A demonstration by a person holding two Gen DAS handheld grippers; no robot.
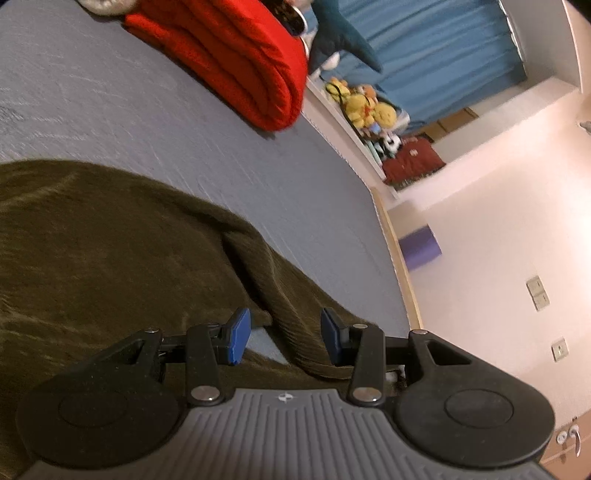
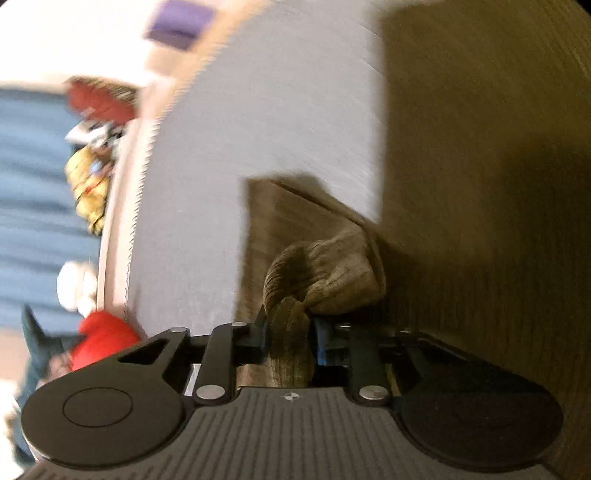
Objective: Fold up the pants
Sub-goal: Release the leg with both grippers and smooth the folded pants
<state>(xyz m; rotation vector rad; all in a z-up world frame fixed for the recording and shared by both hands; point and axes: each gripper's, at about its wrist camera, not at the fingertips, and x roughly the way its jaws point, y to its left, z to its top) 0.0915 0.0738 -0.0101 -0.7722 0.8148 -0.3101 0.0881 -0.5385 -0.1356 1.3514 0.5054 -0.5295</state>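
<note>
Olive-brown ribbed pants (image 1: 92, 251) lie spread on a grey bed sheet (image 1: 166, 122). My left gripper (image 1: 285, 338) is open just above the pants' edge, its blue pads (image 1: 239, 334) apart on either side of a ribbed fold, nothing pinched. In the right wrist view, which is motion-blurred, my right gripper (image 2: 290, 341) is shut on a bunched fold of the pants (image 2: 321, 273), and the cloth bulges out between the jaws. More of the pants (image 2: 480, 147) fills the right side of that view.
A folded red quilt (image 1: 236, 62) lies on the bed's far side, beside a dark teal plush shark (image 1: 340, 33). Yellow plush toys (image 1: 369, 107) sit on a ledge by a blue curtain (image 1: 436, 51). The bed's wooden edge (image 1: 402, 266) borders a pink wall.
</note>
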